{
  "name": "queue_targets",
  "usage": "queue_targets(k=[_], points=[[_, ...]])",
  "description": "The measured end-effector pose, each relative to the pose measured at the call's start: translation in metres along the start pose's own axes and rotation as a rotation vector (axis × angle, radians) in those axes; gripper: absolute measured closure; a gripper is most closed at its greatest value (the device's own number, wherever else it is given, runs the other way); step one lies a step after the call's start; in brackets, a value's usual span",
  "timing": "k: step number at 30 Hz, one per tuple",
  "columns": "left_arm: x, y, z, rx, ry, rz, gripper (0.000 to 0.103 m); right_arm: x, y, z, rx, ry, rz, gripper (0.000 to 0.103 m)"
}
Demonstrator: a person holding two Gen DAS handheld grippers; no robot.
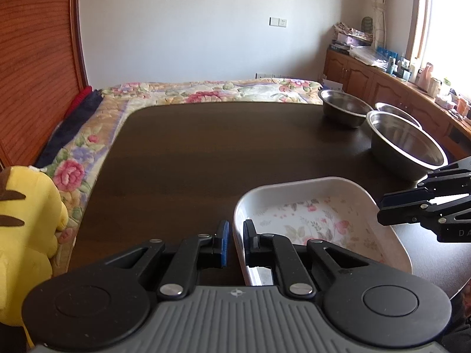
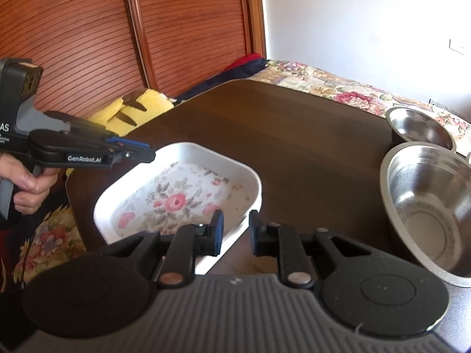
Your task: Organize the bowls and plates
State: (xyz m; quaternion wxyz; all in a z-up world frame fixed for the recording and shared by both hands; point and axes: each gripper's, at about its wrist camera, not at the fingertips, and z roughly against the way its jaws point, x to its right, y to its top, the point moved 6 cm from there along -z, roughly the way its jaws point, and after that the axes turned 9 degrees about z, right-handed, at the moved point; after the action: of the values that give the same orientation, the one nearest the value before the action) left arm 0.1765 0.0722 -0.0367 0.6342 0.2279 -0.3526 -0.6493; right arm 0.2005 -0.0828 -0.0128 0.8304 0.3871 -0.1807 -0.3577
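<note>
On the dark wooden table (image 1: 191,153) a white rectangular dish (image 1: 318,220) with a rose pattern inside sits toward five o'clock in the left wrist view. The left gripper (image 1: 237,242) straddles the dish's near left rim: one blue-padded finger is outside the wall, the other inside, with a gap on either side of the rim, so the claw looks released rather than clenched. In the right wrist view the same dish (image 2: 176,200) lies at about seven o'clock, and the right gripper (image 2: 235,232) is spread apart over its near right corner, one finger above the dish floor and the other over the table, grasping nothing.

Three steel bowls stand on the far right of the table. The largest bowl (image 1: 406,144) is at two o'clock from the dish; a second bowl (image 1: 344,108) stands beyond it, near the table's far edge, and a third bowl (image 1: 397,113) peeks out just behind the largest.

A person's hand (image 2: 29,188) grips the left gripper's handle at nine o'clock in the right view. A yellow plush toy (image 1: 26,223) lies on the floral bedspread (image 1: 206,91) beside the table's left edge.
</note>
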Motion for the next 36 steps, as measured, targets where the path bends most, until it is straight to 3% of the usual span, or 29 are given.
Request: queue_targets(k=[2,4,8,19,22,25,36], points=[[0.002,0.005,0.001,0.009,-0.003,0.001,0.09,0.005,0.001,0.003,0.02,-0.009,-0.01,0.083],[0.005,0.009,0.001,0.018,-0.003,-0.005,0.079,0.011,0.002,0.008,0.04,-0.018,-0.025,0.083],[0.016,0.016,-0.001,0.03,-0.016,-0.016,0.069,0.027,0.006,0.017,0.085,-0.035,-0.057,0.083],[0.07,0.033,-0.018,0.065,-0.047,-0.074,0.015,0.072,0.002,0.049,0.181,-0.153,-0.1,0.083],[0.084,0.037,-0.023,0.076,-0.054,-0.099,0.005,0.087,-0.004,0.057,0.193,-0.185,-0.114,0.083],[0.097,0.038,-0.031,0.074,-0.061,-0.122,0.001,0.101,-0.01,0.063,0.2,-0.218,-0.126,0.083],[0.138,0.043,-0.05,0.023,-0.118,-0.155,0.0,0.146,-0.035,0.082,0.219,-0.319,-0.184,0.083]])
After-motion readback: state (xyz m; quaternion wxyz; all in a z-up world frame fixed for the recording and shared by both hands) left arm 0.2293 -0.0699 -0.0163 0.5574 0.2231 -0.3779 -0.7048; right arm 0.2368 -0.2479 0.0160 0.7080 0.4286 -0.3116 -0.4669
